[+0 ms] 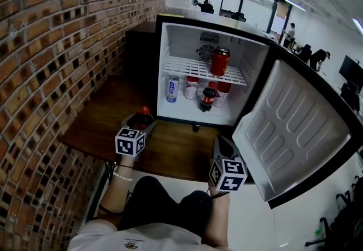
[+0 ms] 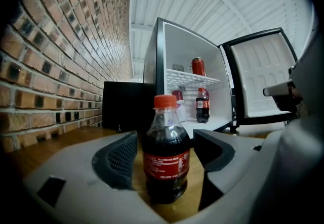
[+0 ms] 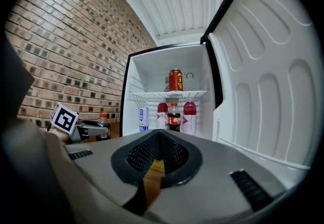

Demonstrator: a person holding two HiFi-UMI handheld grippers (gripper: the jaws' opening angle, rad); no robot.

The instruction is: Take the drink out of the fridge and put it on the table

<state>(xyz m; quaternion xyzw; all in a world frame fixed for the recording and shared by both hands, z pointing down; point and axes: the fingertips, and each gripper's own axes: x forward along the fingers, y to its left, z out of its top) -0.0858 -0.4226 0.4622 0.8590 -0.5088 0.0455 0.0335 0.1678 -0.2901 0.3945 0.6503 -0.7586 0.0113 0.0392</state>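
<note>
A small cola bottle (image 2: pixel 166 152) with a red cap stands upright on the wooden table (image 1: pixel 176 150), left of the open mini fridge (image 1: pixel 170 46). My left gripper (image 2: pixel 165 143) has a jaw on each side of the bottle, with a thin gap at each pad, so it is open. From the head view only the bottle's cap (image 1: pixel 145 110) shows above the left gripper (image 1: pixel 142 121). The right gripper (image 1: pixel 222 143) hovers in front of the fridge, pads pressed together and empty; in its own view the right gripper (image 3: pixel 159 139) faces the fridge shelves.
Inside the fridge a red can (image 1: pixel 219 62) stands on the wire shelf; below it are another cola bottle (image 1: pixel 207 98), a white and blue can (image 1: pixel 172 89) and two pink bottles. The fridge door (image 1: pixel 295 131) swings wide open to the right. A brick wall (image 1: pixel 51 74) borders the left.
</note>
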